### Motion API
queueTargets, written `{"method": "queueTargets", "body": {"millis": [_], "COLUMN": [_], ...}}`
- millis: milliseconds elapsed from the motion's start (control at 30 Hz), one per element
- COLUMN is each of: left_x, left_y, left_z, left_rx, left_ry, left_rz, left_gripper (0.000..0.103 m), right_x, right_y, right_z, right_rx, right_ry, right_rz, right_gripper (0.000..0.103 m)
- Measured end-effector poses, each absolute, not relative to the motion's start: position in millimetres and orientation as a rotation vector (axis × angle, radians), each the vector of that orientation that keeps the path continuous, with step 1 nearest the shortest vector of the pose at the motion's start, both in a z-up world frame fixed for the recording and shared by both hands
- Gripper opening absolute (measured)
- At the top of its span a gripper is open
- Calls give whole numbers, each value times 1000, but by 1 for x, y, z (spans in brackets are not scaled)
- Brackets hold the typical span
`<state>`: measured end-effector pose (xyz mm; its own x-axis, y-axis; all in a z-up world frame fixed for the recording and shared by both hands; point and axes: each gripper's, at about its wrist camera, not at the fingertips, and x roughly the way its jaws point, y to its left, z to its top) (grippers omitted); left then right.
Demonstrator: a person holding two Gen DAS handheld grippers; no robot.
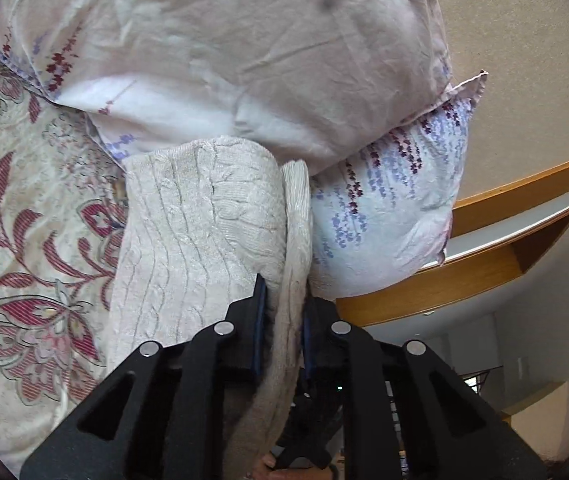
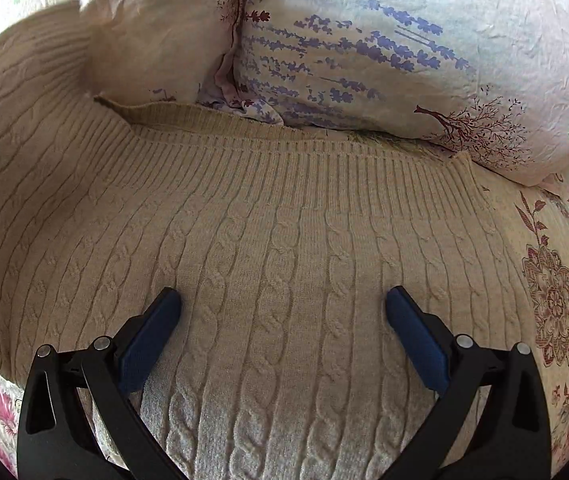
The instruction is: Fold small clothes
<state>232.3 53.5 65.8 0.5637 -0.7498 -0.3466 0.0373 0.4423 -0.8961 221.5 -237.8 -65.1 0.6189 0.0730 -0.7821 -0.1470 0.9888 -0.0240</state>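
We see one bed with a flowery cream bedspread (image 2: 556, 300), mostly hidden. Two big flower-print pillows (image 2: 404, 40) lean at its head, their tops cut off. One beige cable-knit sweater (image 2: 268, 240) lies on the bed, its sleeves out of sight. The left hand-held gripper (image 1: 284, 320) pinches a raised fold of it. The right hand-held gripper (image 2: 284, 312) is spread wide over it.
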Motion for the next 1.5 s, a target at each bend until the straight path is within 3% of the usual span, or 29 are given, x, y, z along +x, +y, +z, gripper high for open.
{"method": "queueTargets", "body": {"millis": [300,533,567,633,733,767,833,1100,1300,1367,1500], "left_x": [254,262,262,261,256,253,245,209,177,176,177], "left_y": [-39,-88,-92,-98,-96,-93,-83,-24,5,4,0], "left_z": [36,2,2,6,21,28,43,75,66,61,55], "left_rx": [-931,-877,-869,-861,-882,-885,-885,-542,-369,-344,-330], "left_ry": [1017,1152,1151,1137,1078,1054,995,893,856,870,896], "left_rz": [-650,-656,-654,-692,-780,-798,-835,-480,-291,-260,-243], "left_gripper": [12,13,16,38,62,65,77,87,96,99,101], "right_x": [205,178,178,171,173,176,189,240,252,251,251], "right_y": [-270,-358,-369,-383,-402,-406,-409,-371,-339,-329,-309], "right_z": [-50,-35,-30,-25,-15,-13,-8,-34,-44,-41,-43], "right_rx": [-113,105,150,246,417,490,629,813,730,701,585], "right_ry": [872,854,847,828,804,803,826,1071,1155,1146,1162], "right_rz": [144,107,107,129,222,270,378,499,497,522,505], "right_gripper": [102,102,102,102,99,94,94,84,81,65,55]}}
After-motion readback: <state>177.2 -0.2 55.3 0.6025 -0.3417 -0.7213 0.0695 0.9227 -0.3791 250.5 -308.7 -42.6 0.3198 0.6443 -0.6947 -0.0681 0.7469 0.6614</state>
